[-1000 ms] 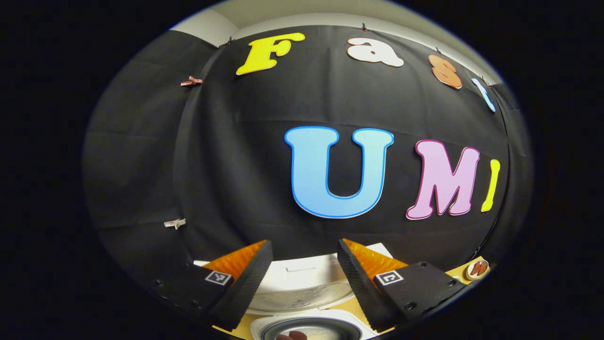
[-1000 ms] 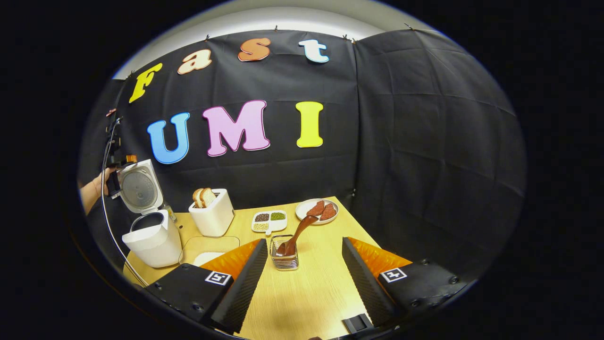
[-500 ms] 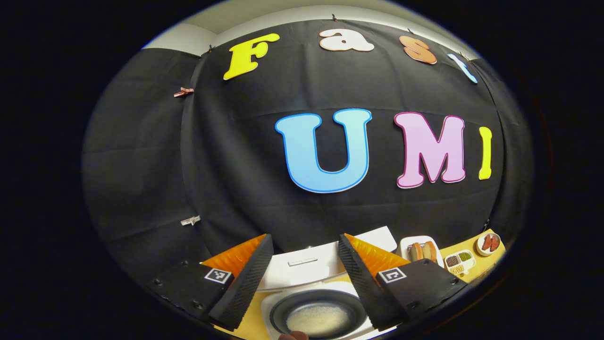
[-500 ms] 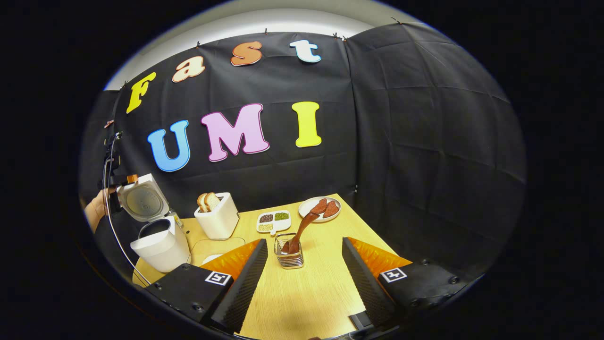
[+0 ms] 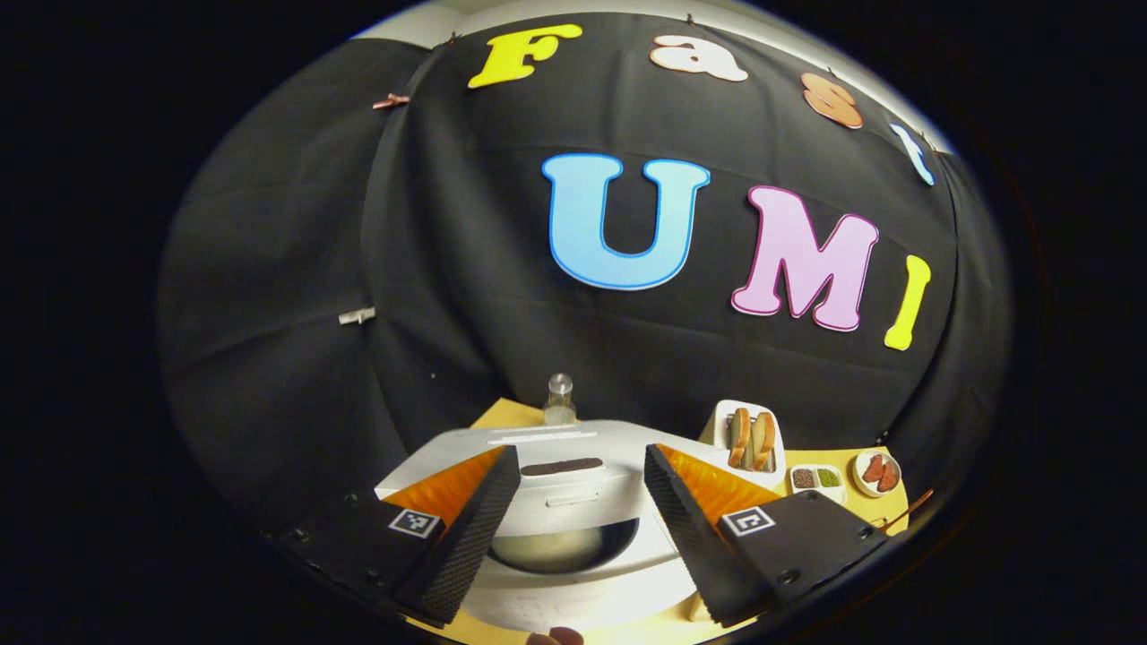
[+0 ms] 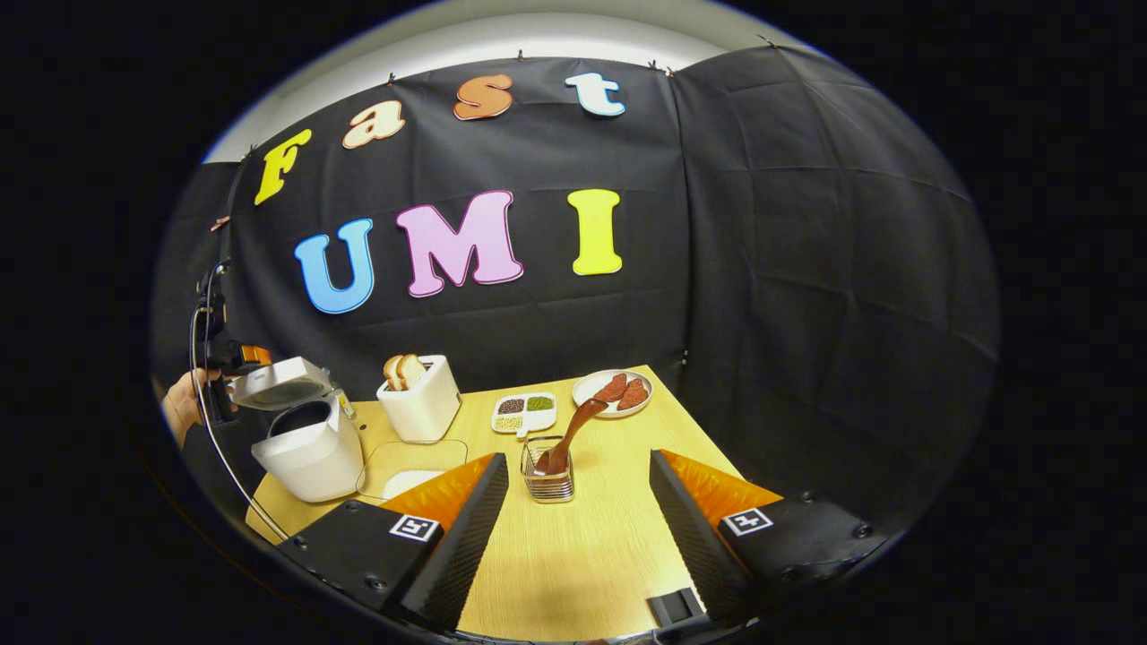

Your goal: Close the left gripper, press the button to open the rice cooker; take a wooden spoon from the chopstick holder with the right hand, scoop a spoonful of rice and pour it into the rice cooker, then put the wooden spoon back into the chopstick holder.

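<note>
The left gripper [image 5: 581, 488] has its fingers apart and empty, the rice cooker [image 5: 573, 537] just beyond them with its lid [image 5: 538, 439] half lowered, seemingly being pushed down. The right gripper [image 6: 578, 502] also has its fingers apart, framing the chopstick holder [image 6: 548, 482] ahead on the desk [image 6: 573, 564], where the wooden spoon [image 6: 573, 430] leans, its handle within easy reach.

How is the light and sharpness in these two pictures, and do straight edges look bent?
Left gripper view: sharp, wall dim, rice cooker brightly lit, its lines bowed. Right gripper view: evenly lit and sharp, table edges curve, soft shadow beside the chopstick holder.
</note>
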